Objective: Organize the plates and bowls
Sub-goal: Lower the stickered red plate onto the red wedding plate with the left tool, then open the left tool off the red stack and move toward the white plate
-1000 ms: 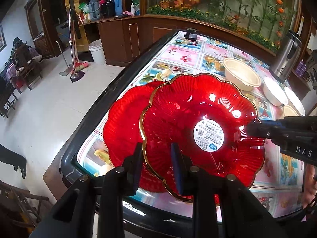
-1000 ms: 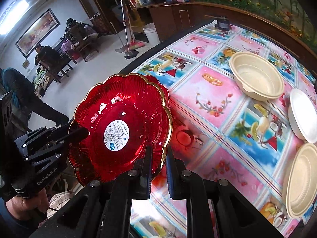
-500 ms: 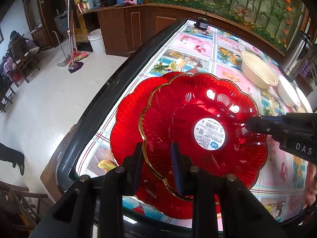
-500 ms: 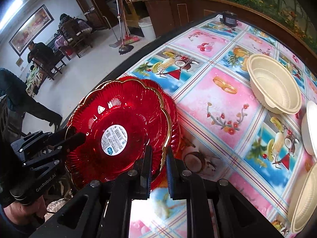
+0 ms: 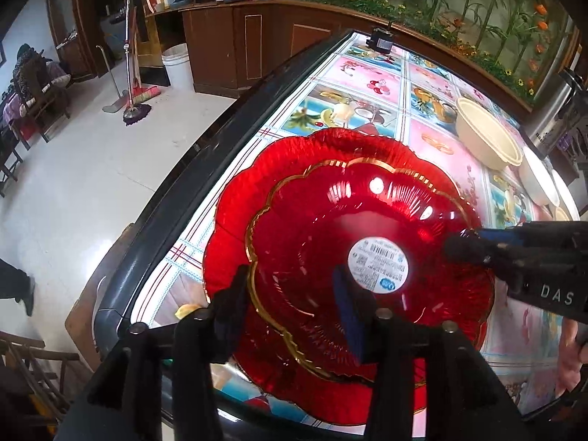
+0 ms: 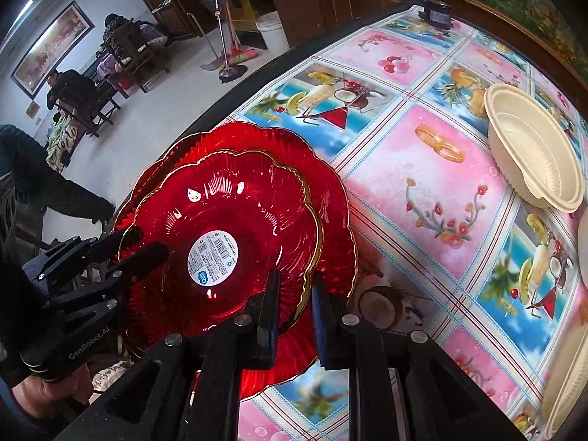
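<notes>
Left wrist view: the smaller red plate (image 5: 352, 257) sits nested on a larger red plate (image 5: 257, 183), both translucent ribbed plastic or glass with scalloped, flower-shaped rims; the smaller one carries a thin gold edge and a round white barcode sticker (image 5: 378, 264) at centre. The pair fills the middle and lower part of the frame, on the glossy printed tablecloth (image 5: 367, 81) of fruit and drink panels, close to the table's dark rounded edge (image 5: 176, 198).

Left gripper (image 5: 294, 305), bottom centre: jaws are opening, blue-padded fingers astride the small plate's gold rim with clear gaps — released, not gripping.

Right gripper (image 6: 294, 305), bottom centre of the right wrist view: jaws are opening as well, the gap narrow; the plate rim stands between the pads, and the pads look just off it, so I read it as let go.

In the right wrist view the left gripper's black fingers (image 6: 147, 253) lie over the plate's left rim.

Upper right of the right wrist view: cream bowls (image 6: 533, 161), matte, fluted walls — two nested. More cream dishes (image 6: 566, 386) sit at the lower right edge.
</notes>
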`<act>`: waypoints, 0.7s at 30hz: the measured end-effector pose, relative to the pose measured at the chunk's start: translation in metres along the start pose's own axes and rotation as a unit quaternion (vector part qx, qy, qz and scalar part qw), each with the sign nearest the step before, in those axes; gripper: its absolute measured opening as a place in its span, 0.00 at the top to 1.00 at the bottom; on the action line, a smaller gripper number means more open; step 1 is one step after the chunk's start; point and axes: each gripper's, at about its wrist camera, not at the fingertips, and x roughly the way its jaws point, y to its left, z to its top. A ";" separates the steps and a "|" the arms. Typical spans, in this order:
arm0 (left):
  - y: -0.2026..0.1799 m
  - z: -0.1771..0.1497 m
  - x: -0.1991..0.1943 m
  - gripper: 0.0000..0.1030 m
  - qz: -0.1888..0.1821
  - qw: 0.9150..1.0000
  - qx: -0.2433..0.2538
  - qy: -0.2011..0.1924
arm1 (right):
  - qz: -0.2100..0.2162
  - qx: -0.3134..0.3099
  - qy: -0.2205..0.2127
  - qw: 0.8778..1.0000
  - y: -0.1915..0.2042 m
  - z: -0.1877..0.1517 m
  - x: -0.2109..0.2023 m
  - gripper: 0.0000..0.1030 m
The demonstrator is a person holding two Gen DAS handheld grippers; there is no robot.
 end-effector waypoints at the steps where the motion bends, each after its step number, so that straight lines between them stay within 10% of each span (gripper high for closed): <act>1: -0.001 0.000 0.000 0.48 -0.001 1.000 0.001 0.000 | 0.007 0.003 0.002 1.000 0.000 0.000 0.000 0.77; 10: -0.005 0.000 -0.004 0.29 0.002 1.000 -0.001 -0.002 | 0.037 0.018 0.012 0.999 0.002 -0.002 -0.004 0.49; 21: -0.021 -0.008 -0.017 0.28 0.007 1.000 0.008 -0.009 | 0.065 0.063 -0.017 0.996 -0.030 -0.015 -0.039 0.49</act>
